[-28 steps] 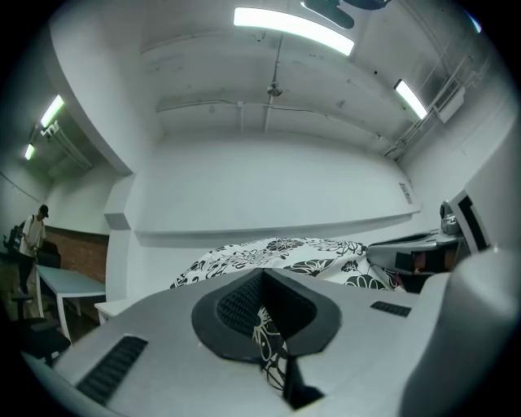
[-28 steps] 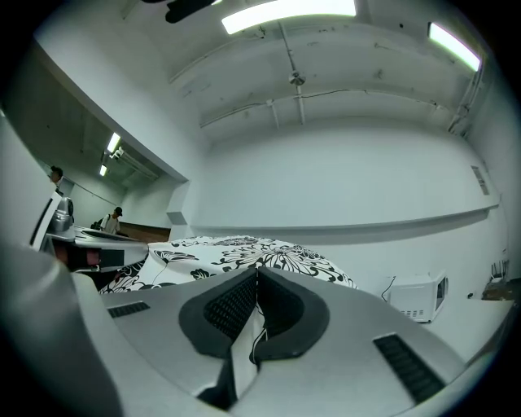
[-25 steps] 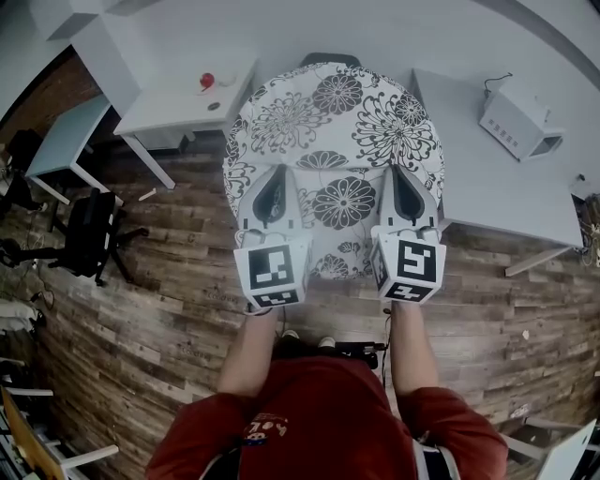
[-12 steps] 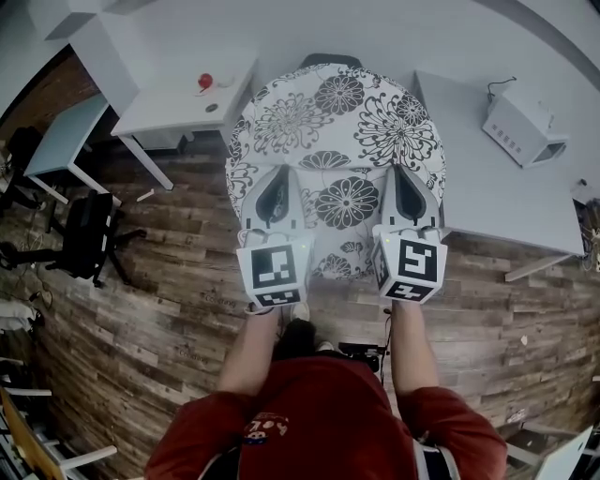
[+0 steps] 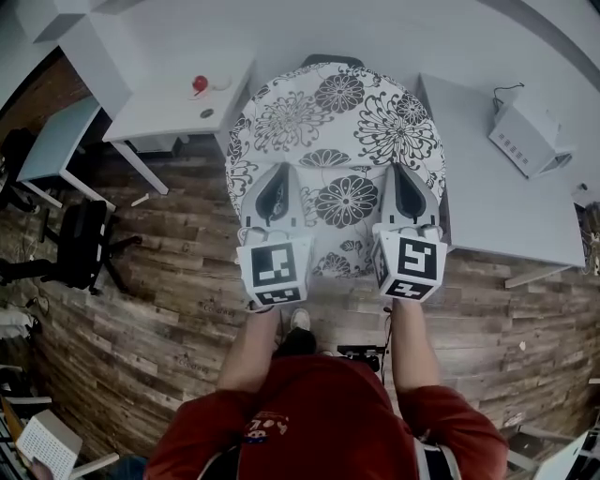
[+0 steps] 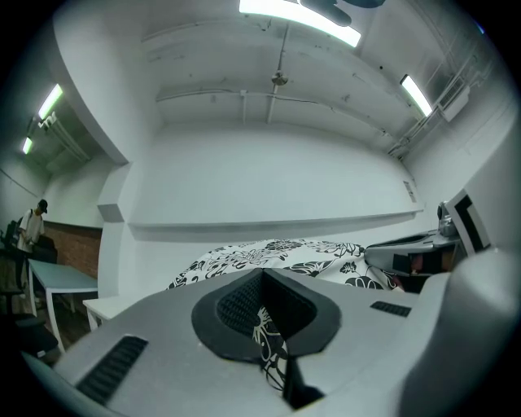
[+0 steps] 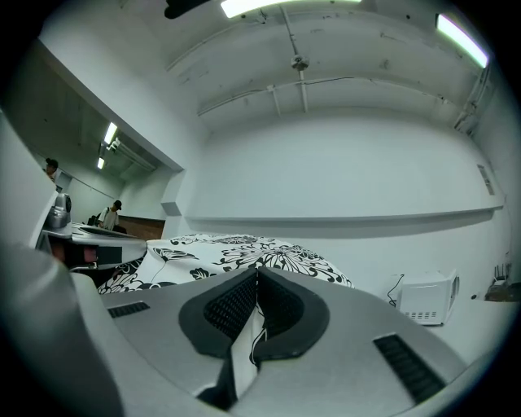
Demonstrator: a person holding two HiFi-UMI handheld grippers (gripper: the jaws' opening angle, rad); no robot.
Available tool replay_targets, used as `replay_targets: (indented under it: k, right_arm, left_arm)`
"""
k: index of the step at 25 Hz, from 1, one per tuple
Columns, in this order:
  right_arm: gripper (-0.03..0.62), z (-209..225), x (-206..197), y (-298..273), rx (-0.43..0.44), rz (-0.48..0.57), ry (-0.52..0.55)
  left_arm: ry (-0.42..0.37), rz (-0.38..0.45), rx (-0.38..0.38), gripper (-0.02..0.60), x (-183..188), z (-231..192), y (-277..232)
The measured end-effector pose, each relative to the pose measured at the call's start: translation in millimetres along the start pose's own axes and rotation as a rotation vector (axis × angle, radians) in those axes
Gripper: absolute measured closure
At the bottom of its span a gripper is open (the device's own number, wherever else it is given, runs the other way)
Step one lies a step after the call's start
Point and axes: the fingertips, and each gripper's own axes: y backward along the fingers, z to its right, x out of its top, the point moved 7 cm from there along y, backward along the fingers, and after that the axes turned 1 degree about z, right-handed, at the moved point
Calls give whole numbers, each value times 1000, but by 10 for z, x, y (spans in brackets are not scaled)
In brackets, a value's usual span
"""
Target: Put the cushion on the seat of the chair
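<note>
Nearest, the left gripper [image 5: 271, 187] and the right gripper [image 5: 405, 187] each have their jaws clamped on the near edge of the cushion [image 5: 337, 112], with a fold of its flowered fabric pinched between them. The cushion spreads out ahead, held over the wooden floor [image 5: 169, 281]. Left of the cushion stands a white bench [image 5: 159, 112] carrying a small red thing [image 5: 199, 84]. Right of the cushion, another bench [image 5: 487, 197] bears a white box [image 5: 525, 136]. Just past the cushion's far edge shows a dark curved chair back [image 5: 330, 59].

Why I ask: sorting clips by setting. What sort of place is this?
Probably an office or lab workspace: plain white tables, a black office chair on the wood-plank floor, and strip lights on a bare ceiling.
</note>
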Motion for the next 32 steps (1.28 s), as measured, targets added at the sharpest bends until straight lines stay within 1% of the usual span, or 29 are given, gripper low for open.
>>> replay_targets:
  k: [9,11,15,21,32]
  right_arm:
    - [566,-31,-20,16,-8,27,16]
    - [566,-14,-16,14,1,26,5]
    - [565,62,13,-29,40,7,-25]
    - [565,30,21,-6,34,13,-13]
    - [565,16,-40,2,24,42,-16]
  left_arm:
    - [12,35,-2,554,-37,-19,15]
    - [7,29,5,554,-18,-2,26]
    - [2,-10,36,554,56,60,16]
    - [15,1,28,554,50,40,28]
    - [3,27,19,554,9,30,13]
